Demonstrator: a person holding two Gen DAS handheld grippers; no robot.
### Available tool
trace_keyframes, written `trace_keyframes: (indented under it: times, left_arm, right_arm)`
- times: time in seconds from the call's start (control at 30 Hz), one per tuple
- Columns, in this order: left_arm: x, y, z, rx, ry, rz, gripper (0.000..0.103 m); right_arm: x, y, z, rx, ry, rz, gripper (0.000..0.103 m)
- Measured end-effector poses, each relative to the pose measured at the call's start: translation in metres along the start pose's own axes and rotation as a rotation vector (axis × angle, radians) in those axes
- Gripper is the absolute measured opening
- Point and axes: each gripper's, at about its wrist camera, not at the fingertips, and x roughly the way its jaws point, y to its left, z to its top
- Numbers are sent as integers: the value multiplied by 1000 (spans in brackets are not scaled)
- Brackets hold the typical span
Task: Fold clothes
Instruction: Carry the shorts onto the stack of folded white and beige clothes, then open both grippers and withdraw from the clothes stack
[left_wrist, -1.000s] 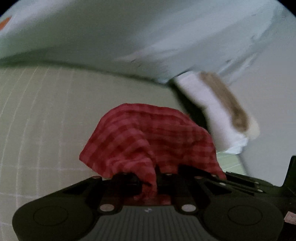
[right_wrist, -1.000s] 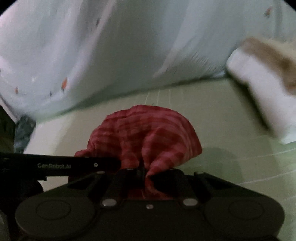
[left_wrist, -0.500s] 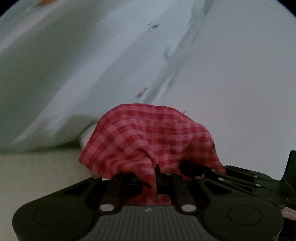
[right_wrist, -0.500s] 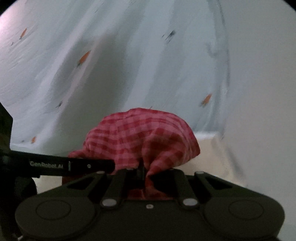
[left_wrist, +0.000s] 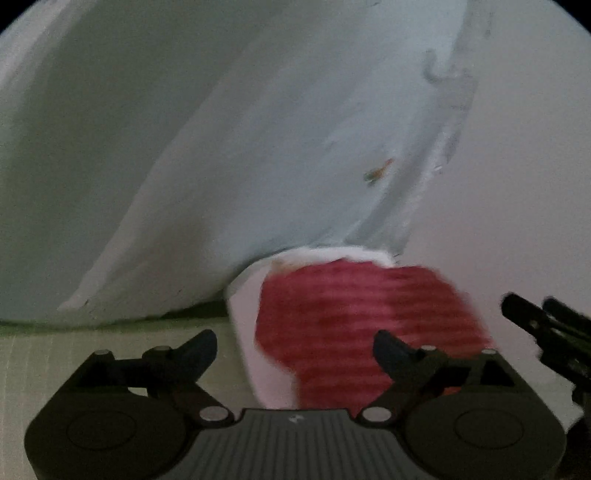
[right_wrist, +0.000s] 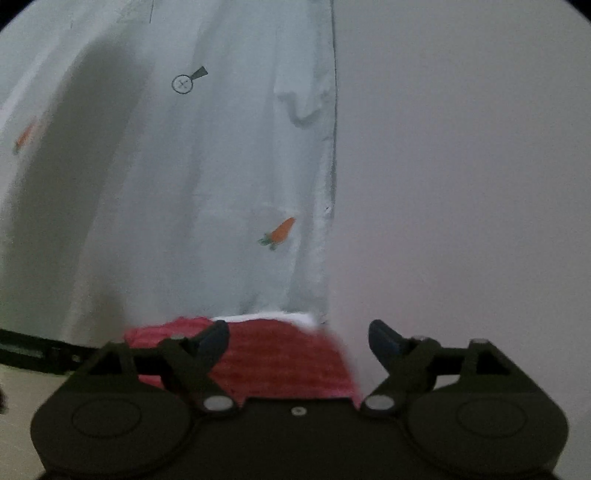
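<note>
While both hand-held grippers gape wide — red checked cloth lies blurred between their fingers

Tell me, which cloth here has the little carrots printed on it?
The pale blue sheet hanging behind, with an orange carrot printed on it. The red checked cloth lying in front of the open hand-held gripper shows only stripes and checks.

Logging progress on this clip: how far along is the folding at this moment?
Looks done: the red checked cloth is out of both grippers and sits blurred, bunched on a white folded item. In hand: nothing; left gripper and right gripper are open. Left: whether the fold is neat cannot be told.
</note>
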Motion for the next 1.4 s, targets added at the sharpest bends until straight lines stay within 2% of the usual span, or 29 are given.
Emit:
trace_keyframes:
  times: [0.1, 0.13, 0.2, 0.23, 0.27, 0.33, 0.4, 0.43, 0.5, 0.6, 0.67, 0.73, 0.83, 1.1, 1.4]
  left_arm:
    - [6, 13, -8, -28, 60, 1, 92]
    - [3, 17, -12, -35, 61, -8, 92]
    - [-8, 23, -14, -51, 37, -22, 92]
    - [-13, 26, -15, -59, 24, -29, 92]
    - [-25, 26, -19, -52, 0, -34, 94]
    - [-50, 25, -26, -29, -53, -43, 103]
    - [-80, 17, -37, 15, -118, -38, 103]
    - [-91, 13, -43, 37, -127, -42, 103]
    - [-110, 8, -55, 80, -133, -52, 103]
    - [-137, 2, -77, 125, -115, -61, 103]
    - [-150, 1, -92, 128, -109, -59, 103]
    - [-163, 0, -107, 131, -103, -56, 103]
    - [-183, -1, -129, 137, -94, -52, 103]
    - [-223, -7, -182, 156, -65, -44, 103]
    - [-249, -12, -213, 157, -65, -41, 103]
  right_arm:
    - [22, 0, -24, 62, 127, 49, 85]
    - [28, 1, -30, 57, 164, 55, 85]
    - [22, 4, -38, 71, 183, 16, 91]
    - [12, 2, -39, 85, 166, 18, 103]
    - [2, 0, -41, 98, 149, 20, 103]
    - [-21, -8, -43, 118, 121, 8, 103]
    - [-46, -14, -46, 116, 118, -30, 103]
    - [-55, -23, -47, 118, 115, -56, 103]
    - [-73, -29, -48, 105, 100, -41, 103]
    - [-113, -60, -61, 108, 98, -5, 103]
    - [-138, -67, -70, 108, 97, -7, 103]
    - [-159, -64, -79, 108, 114, -8, 103]
    - [-181, -63, -93, 139, 148, 38, 103]
    - [-235, -62, -126, 133, 207, 15, 103]
    - [-286, -72, -148, 117, 241, -3, 103]
